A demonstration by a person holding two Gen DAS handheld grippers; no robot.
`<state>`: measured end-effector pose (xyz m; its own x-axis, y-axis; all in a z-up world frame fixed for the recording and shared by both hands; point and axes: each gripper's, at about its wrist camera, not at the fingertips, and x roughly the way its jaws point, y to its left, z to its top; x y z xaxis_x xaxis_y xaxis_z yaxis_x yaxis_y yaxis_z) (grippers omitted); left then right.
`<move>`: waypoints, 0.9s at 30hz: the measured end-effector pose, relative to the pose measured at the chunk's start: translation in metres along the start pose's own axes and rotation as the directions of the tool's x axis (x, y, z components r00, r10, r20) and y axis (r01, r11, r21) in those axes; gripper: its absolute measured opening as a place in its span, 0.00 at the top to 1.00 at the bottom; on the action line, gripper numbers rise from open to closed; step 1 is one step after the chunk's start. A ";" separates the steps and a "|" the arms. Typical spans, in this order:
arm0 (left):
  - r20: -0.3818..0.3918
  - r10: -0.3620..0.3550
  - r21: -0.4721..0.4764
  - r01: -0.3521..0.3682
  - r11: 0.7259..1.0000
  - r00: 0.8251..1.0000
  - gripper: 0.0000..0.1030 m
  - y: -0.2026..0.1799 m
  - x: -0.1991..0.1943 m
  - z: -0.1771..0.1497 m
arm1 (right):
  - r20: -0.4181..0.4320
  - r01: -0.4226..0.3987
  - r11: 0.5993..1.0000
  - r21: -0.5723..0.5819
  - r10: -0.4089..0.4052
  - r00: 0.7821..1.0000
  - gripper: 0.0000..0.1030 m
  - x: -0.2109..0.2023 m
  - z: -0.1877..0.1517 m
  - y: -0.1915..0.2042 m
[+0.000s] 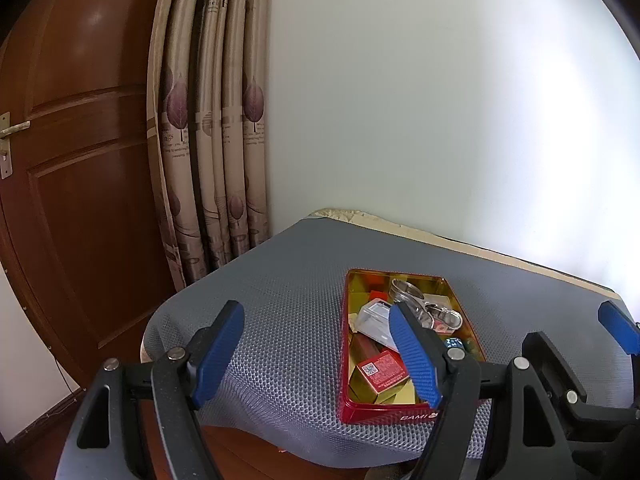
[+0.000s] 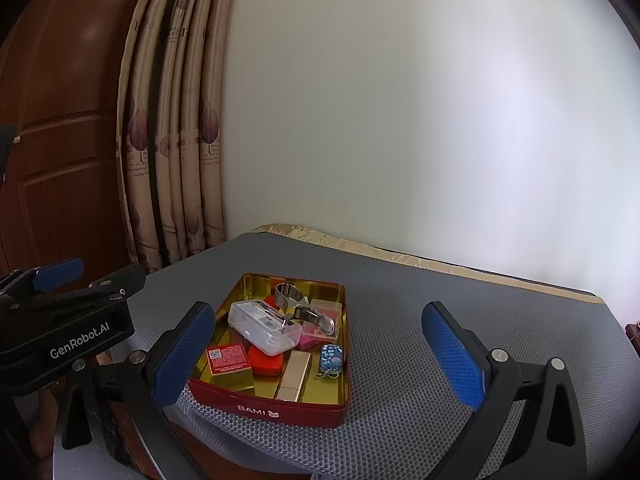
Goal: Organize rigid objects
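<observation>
Both sets of blue-padded jaws stand wide with nothing between them. Those of the left gripper [image 1: 316, 354] hang over the near edge of the desk [image 1: 280, 280]; its right pad crosses in front of the red tin [image 1: 384, 414], apparently without touching it. Those of the right gripper [image 2: 332, 354] frame the same tin [image 2: 280, 406] from the other side, one pad by its near-left corner and the other well apart over bare mat.

Everything to be sorted seems to lie inside the tin, on the grey mesh mat that covers the desk: a clear plastic case [image 2: 264, 324] on top of the heap, a metal clip [image 2: 298, 304] leaning on it, a red carton [image 2: 226, 358] at the near left, a gold stick [image 2: 294, 374] along the front, and a small blue patterned trinket [image 2: 331, 358] on a chain to its right.

Judging by the empty jaws and the full tin, the step in hand is either a release just made or a pause between picks. Another pick would call for choosing one loose piece and closing on it squarely, since the pile is crowded.

Both grippers point slightly downward, side by side, at the near edge of the desk
</observation>
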<state>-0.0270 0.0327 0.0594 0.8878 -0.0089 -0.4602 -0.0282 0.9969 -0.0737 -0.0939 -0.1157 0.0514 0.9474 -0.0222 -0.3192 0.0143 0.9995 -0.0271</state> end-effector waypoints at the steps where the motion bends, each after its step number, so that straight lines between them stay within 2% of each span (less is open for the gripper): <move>1: 0.001 0.002 0.000 -0.002 1.000 1.000 0.25 -0.001 0.000 -0.001 | 0.000 -0.001 1.000 0.000 0.001 1.000 0.01 0.000 0.000 0.000; 19: -0.037 0.017 0.013 -0.016 1.000 0.999 0.21 -0.004 0.004 -0.003 | -0.006 -0.004 1.000 0.000 0.004 1.000 0.00 -0.001 -0.002 -0.001; 27: -0.026 0.018 0.022 -0.017 1.000 0.999 0.20 -0.006 0.002 -0.003 | -0.003 -0.001 1.000 0.000 0.001 1.000 0.01 -0.001 -0.003 -0.001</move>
<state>-0.0263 0.0267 0.0562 0.8747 0.0068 -0.4846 -0.0332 0.9984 -0.0459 -0.0959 -0.1167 0.0492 0.9465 -0.0217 -0.3220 0.0136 0.9995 -0.0273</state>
